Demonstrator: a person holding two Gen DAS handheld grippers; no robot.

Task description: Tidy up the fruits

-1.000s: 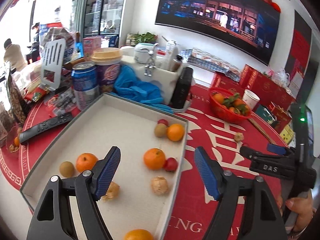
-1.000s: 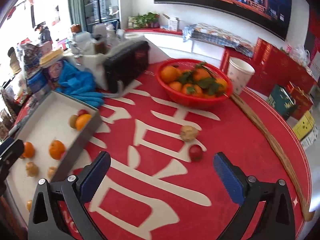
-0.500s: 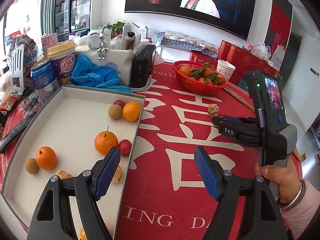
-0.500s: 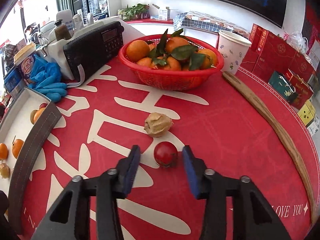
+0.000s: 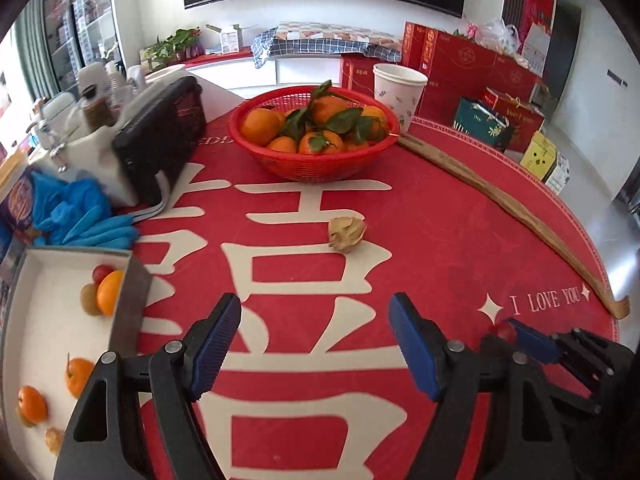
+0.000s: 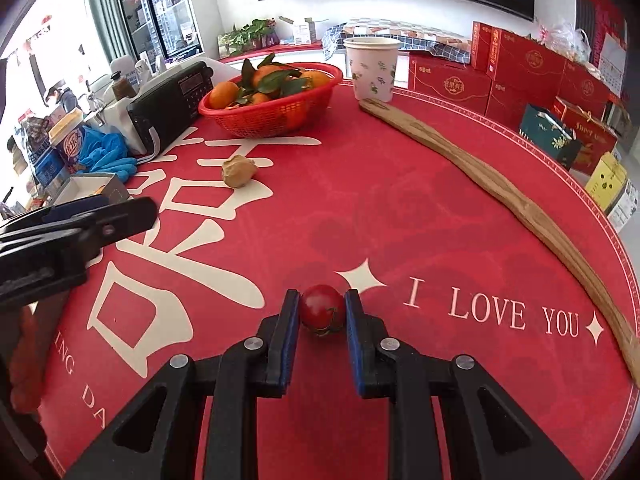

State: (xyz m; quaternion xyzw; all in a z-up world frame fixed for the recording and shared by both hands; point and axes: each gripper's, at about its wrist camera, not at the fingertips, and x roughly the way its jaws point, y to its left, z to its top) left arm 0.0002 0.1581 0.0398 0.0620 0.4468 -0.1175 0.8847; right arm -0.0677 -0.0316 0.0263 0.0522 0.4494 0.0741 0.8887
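Fruits are partly sorted, as far as these views show: several already lie in the white tray [image 5: 24, 280] at the left edge of the red tablecloth [image 5: 440, 240], among them a cherry tomato, a small brownish fruit and an orange [image 5: 110, 292] grouped in its far corner, and two more oranges and a papery husked fruit nearer the camera. Two pieces are outside it. One is the red cherry tomato [image 6: 322, 306], which the right gripper [image 6: 322, 308] has clamped between its blue pads near the "I LOVE YOU" lettering; the jaws are drawn in close against both sides of it, and it looks to sit just at or barely above the cloth, so whether it has been lifted cannot be told. The other is a husked ground cherry [image 5: 346, 233], lying alone on the white character in the middle of the table, well apart from both grippers and short of the red basket [image 5: 316, 160] of leafy mandarins. The left gripper [image 5: 316, 344] hangs over the cloth with its jaws wide apart and nothing between them, pointing toward that husked fruit. My reading is that the tomato has to be carried across to the tray, and the husked fruit picked up after or alongside it; the basket's mandarins may or may not belong to the job.
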